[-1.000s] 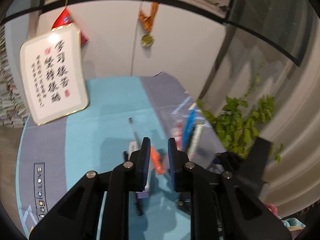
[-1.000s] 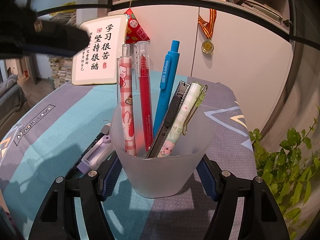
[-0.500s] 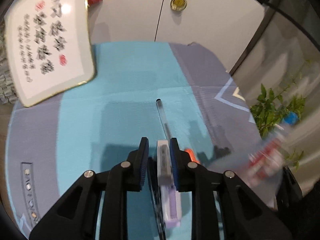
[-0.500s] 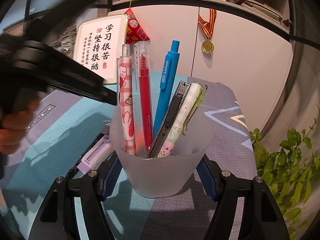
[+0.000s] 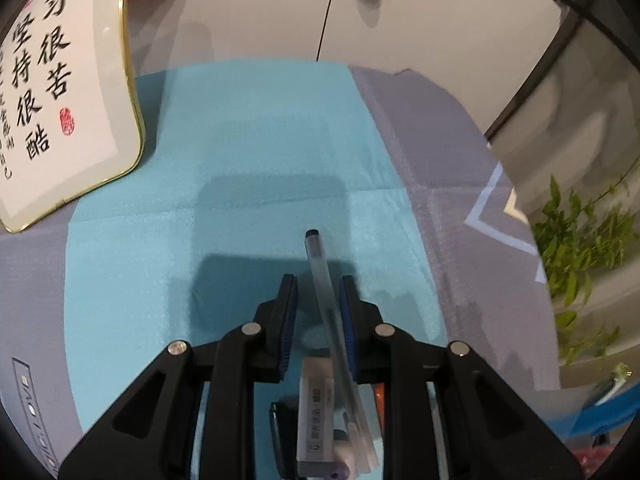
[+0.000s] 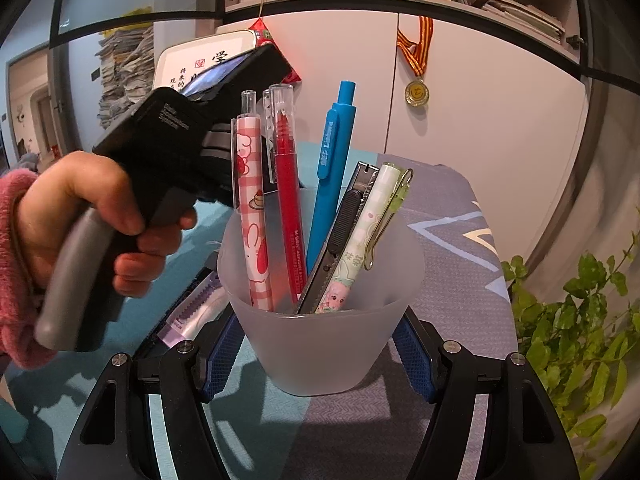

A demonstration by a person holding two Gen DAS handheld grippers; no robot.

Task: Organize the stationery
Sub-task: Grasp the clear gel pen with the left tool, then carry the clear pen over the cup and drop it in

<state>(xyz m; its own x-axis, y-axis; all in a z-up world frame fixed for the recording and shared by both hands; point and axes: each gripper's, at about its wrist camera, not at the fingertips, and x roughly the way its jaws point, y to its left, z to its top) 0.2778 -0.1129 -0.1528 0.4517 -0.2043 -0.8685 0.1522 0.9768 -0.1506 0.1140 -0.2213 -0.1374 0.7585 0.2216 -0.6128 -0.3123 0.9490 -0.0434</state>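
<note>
Frosted cup (image 6: 324, 304): clamped upright by right gripper (image 6: 316, 354), steadied for loading; five items inside. Clear pen (image 5: 324, 300): flat on mat left of cup, between narrow, ungripping jaws of left gripper (image 5: 318, 322); pickup pending.

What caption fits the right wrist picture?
Right hand-held gripper holding a frosted cup of pens while a hand brings the other gripper.
</note>
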